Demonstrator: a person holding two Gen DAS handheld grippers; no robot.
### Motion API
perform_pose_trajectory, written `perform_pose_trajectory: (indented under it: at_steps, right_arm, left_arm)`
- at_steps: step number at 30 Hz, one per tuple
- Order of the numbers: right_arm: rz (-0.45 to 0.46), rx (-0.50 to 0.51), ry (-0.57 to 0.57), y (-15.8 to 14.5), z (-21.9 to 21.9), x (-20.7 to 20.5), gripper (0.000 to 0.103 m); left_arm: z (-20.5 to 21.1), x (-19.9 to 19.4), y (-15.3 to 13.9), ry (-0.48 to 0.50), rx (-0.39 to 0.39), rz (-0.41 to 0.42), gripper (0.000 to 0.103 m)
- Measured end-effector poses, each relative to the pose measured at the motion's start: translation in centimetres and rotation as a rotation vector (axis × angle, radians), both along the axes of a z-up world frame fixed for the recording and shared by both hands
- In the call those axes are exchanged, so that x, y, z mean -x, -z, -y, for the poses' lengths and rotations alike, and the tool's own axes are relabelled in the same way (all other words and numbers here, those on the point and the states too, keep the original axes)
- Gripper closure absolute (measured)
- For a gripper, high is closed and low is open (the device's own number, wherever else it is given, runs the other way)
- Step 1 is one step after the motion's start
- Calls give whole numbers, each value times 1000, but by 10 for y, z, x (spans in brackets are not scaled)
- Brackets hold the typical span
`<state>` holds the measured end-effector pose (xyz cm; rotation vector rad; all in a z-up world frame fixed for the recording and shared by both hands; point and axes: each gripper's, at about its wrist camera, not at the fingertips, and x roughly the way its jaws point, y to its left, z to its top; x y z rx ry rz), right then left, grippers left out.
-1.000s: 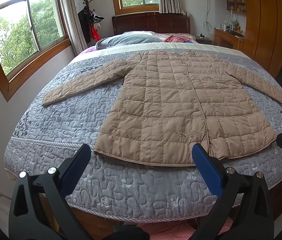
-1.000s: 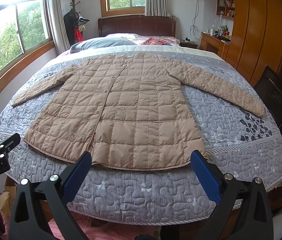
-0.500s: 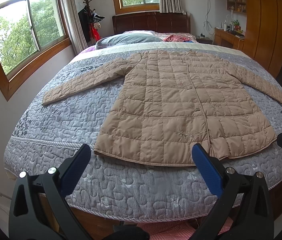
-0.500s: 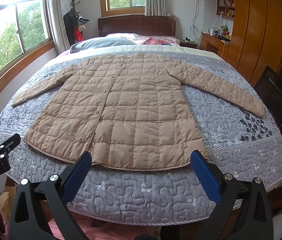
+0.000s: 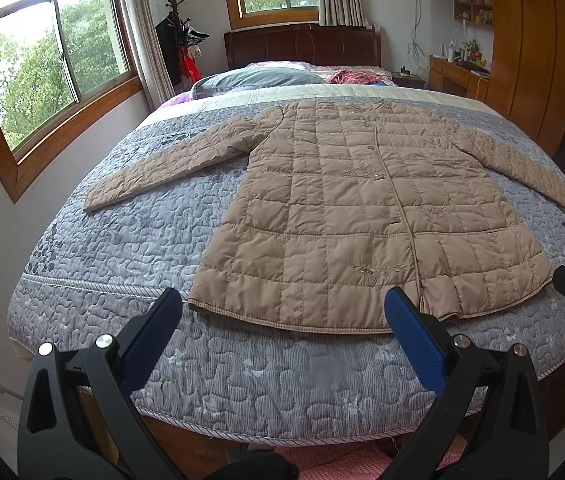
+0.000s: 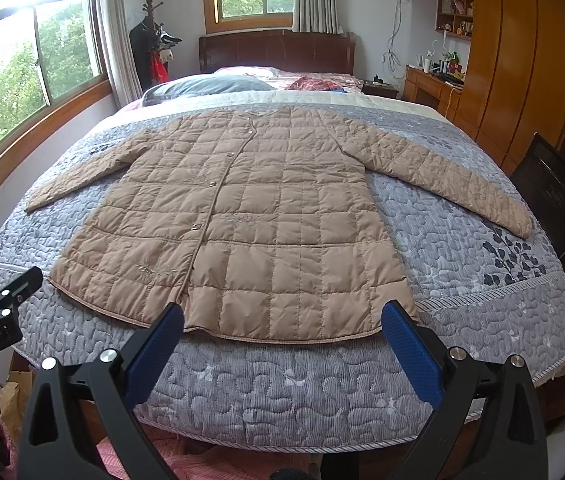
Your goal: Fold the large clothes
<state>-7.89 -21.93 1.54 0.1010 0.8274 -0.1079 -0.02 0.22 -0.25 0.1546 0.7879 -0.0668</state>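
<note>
- The quilted coat [image 5: 362, 216] lies flat and buttoned, front up, on the bed [image 5: 130, 240]; its hem runs along the foot edge nearest the cameras and its collar points toward the headboard [image 5: 302, 46].
- Both sleeves are spread outward: the left sleeve [image 5: 170, 168] reaches toward the window-side edge, and the right sleeve [image 6: 442, 176] toward the wardrobe-side edge.
- The left gripper [image 5: 282, 312] hovers off the foot edge, its blue pads wide apart, empty, framing the left half of the hem.
- The right gripper [image 6: 282, 318] hangs likewise, jaws spread wide and holding nothing, opposite the right half of the hem.
- No fold looks begun yet, judging by how flat the coat lies.
- Risk: the padded fabric is thick and slippery-looking, so a pinch that catches only the top layer at the hem would probably lift the front panel alone and open the placket.
- Risk: the coat is wide, and folding a side in before the sleeve is laid across could leave the sleeve bunched under the body.
- Risk: the hem sits close to the foot edge, so a pull toward the cameras could drag the coat over it.
- Writing: small pale lettering shows on the left gripper's body at the left margin of the right wrist view; it seems to read "GenRobot.AI", though it is too small to be sure.
- No brand or label is legible on the coat itself.
</note>
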Motion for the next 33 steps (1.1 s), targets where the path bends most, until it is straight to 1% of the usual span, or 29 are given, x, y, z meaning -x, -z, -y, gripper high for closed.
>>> perform_pose_trajectory:
  at_steps: [9, 13, 17, 20, 22, 24, 27, 28, 31, 32, 33]
  right_arm:
    - [11, 10, -10, -5, -6, 2, 4]
    - [6, -12, -25, -6, -7, 4, 4]
    - [-12, -17, -41, -5, -2, 0, 4]
    - [-55, -34, -48, -2, 14, -11, 4]
    - [-65, -17, -31, -3, 28, -21, 4]
    - [-62, 8, 3, -8, 49, -36, 4]
    - [-53, -26, 70, -14, 91, -61, 4]
    - [-40, -46, 104, -16, 112, -72, 4]
    - [15, -84, 212, -16, 177, -101, 4]
    - [11, -104, 248, -13, 202, -111, 4]
    - [-11, -132, 309, -7, 235, -124, 4]
  left_arm:
    - [-3, 1, 1, 0, 4, 8, 3]
    - [-5, 4, -1, 7, 14, 1, 3]
    - [-9, 3, 2, 22, 41, -22, 3]
    - [-11, -10, 11, 34, 64, -68, 3]
    - [-10, -26, 16, 41, 77, -100, 3]
    - [-5, -45, 18, 45, 73, -116, 3]
    - [11, -83, 15, 60, 52, -120, 3]
    - [16, -93, 14, 64, 46, -118, 3]
    - [46, -148, 10, 97, 7, -124, 3]
    - [56, -163, 10, 107, 4, -128, 3]
    - [66, -178, 10, 125, 9, -130, 3]
